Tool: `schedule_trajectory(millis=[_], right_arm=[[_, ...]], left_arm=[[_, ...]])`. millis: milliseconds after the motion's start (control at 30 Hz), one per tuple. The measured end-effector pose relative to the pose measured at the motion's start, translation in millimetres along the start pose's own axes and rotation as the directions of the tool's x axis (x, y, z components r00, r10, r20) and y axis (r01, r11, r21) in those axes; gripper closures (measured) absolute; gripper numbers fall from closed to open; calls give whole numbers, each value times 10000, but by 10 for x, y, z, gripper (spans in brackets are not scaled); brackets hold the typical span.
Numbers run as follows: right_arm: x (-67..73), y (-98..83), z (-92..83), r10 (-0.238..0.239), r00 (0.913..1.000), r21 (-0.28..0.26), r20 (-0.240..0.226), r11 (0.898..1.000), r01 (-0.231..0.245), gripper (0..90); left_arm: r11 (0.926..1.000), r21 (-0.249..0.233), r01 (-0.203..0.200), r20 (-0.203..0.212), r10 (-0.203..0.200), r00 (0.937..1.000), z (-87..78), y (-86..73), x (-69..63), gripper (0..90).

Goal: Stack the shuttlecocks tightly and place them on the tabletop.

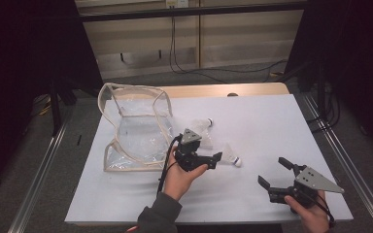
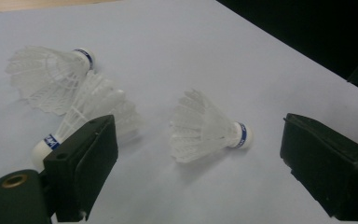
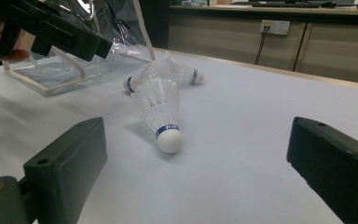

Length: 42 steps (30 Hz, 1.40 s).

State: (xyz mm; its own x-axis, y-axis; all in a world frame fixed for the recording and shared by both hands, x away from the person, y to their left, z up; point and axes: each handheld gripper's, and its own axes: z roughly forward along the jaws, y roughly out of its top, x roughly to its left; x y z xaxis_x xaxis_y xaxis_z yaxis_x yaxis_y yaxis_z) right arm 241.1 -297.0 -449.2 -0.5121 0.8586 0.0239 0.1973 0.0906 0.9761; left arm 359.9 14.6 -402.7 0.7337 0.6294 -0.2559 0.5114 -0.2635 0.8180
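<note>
High view, near to far. Right gripper (image 1: 274, 174), 5 o'clock: jaws spread, empty, aimed at lone shuttlecock (image 1: 232, 156), likely standing by. Left gripper (image 1: 218, 159), centre: jaws spread, empty, nose just beside that shuttlecock, probably lining up pick. Two more shuttlecocks (image 1: 202, 128) beyond, overlapping. Clear zip bag (image 1: 135, 127), 10 o'clock, mouth gaping, presumably to receive them. White tabletop (image 1: 272, 126). Wood-panelled wall (image 1: 252, 34), cables, 12 o'clock.

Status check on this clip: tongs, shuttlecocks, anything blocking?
Left tongs open, lone shuttlecock lying between the jaws. Right tongs open, empty. Two more shuttlecocks lie touching. Clear bag stands open. Nothing blocking.
</note>
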Motion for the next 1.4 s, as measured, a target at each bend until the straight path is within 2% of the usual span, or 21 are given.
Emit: schedule_trajectory(millis=[67,133,333,433,600,1000,1333,1400], right_arm=[[-2,0,-2,-1,10000,17,28,10000,1,42],[-9,-2,-3,6,10000,8,37,10000,-6,42],[-13,-2,-5,55,10000,-15,49,10000,-55,43],[-16,1,-8,92,9999,-51,84,9999,-91,43],[-12,3,-1,86,10000,-40,50,10000,-85,44],[-14,0,2,55,10000,11,32,10000,-55,43],[-10,9,19,30,10000,-5,10,10000,-30,43],[-6,9,22,27,10000,-5,-14,10000,-27,43]], left_arm=[[9999,100,-72,124,70,9999,0,-11,-20,104],[10000,-16,-92,218,92,9997,-12,-28,-28,101],[9997,-20,-259,232,259,9994,-40,-90,-37,99],[9996,-48,-290,452,292,9986,-67,-124,-54,99],[9993,-64,-358,559,361,9978,-121,-192,-53,99],[9993,2,-379,885,377,9954,-153,-306,-27,91],[9972,63,-750,1209,737,9899,-264,-402,36,48],[9975,42,-709,1227,699,9900,-278,-409,47,45]])
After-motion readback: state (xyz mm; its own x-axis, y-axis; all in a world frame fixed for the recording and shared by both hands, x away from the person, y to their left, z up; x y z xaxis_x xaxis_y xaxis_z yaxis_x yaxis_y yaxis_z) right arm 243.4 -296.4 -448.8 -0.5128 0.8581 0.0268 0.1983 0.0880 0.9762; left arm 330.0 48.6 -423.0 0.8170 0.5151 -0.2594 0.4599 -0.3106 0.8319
